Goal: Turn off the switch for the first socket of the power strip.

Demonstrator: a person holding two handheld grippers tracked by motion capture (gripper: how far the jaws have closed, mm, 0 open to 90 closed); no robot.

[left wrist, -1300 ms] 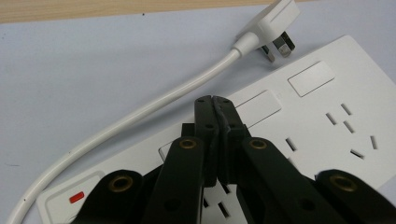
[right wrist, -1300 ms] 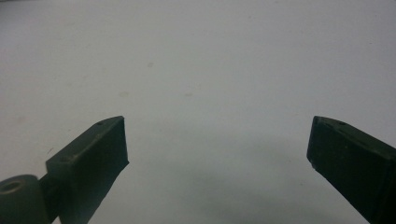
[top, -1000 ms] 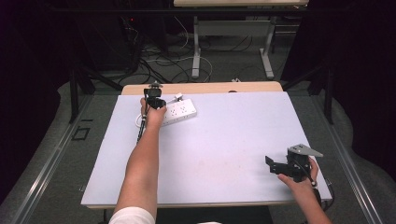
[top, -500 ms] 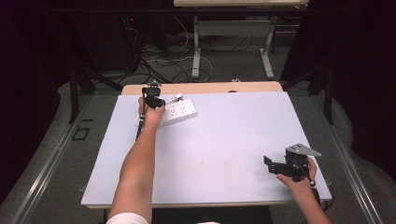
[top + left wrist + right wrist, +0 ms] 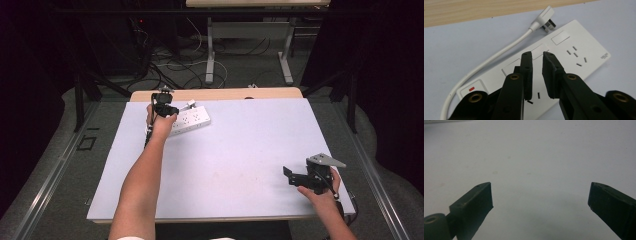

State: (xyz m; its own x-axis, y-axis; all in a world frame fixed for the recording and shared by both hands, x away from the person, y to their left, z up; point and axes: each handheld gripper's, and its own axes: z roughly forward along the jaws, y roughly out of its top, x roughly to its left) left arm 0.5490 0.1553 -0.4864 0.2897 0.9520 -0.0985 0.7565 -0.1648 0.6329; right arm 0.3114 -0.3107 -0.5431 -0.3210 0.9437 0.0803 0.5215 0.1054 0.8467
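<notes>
A white power strip (image 5: 194, 120) lies at the far left of the table, and its cable (image 5: 486, 62) curls back to a flat plug (image 5: 545, 17) beside it. My left gripper (image 5: 536, 55) hovers just above the strip (image 5: 576, 57), over its row of switches. Its jaws have just been opening and stand a narrow gap apart with nothing between them. In the high view the left gripper (image 5: 163, 101) sits at the strip's left end. My right gripper (image 5: 289, 176) rests near the table's front right corner. It (image 5: 540, 195) is open wide over bare surface.
A white sheet (image 5: 240, 150) covers the table, with a strip of bare wood (image 5: 220, 93) along the far edge. Beyond it are desk legs and cables on the floor (image 5: 200, 60).
The left gripper has lifted slightly over the power strip. The right hand and gripper have stayed put.
</notes>
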